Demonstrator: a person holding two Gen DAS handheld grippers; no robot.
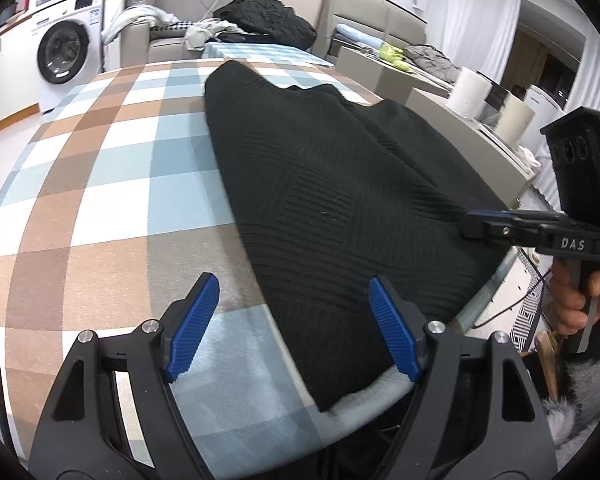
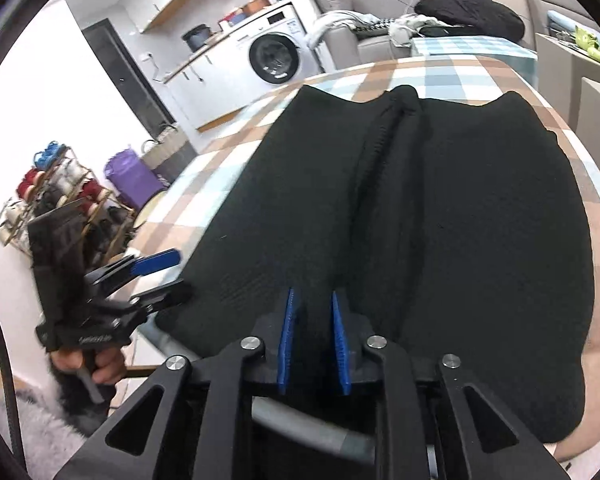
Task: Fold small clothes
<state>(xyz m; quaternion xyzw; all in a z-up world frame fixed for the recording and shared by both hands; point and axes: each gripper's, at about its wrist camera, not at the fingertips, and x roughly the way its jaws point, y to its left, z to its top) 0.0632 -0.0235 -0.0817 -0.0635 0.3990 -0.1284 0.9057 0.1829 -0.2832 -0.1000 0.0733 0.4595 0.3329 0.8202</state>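
A checked cloth (image 1: pixel 112 184) in brown, white and pale blue covered the table. Beyond it stood a white washing machine (image 1: pixel 66 50), with pots (image 2: pixel 198 36) on the counter beside it. A dark heap (image 1: pixel 266 20) (clothes, probably) lay on the beige sofa (image 1: pixel 168 42). Two white paper rolls (image 1: pixel 470 92) stood nearby.

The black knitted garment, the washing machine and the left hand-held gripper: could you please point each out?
black knitted garment (image 1: pixel 340 184): left wrist view, middle of the cloth.
washing machine (image 2: pixel 278 50): right wrist view, its round door.
left hand-held gripper (image 1: pixel 294 328): left wrist view, midway between fingertips.
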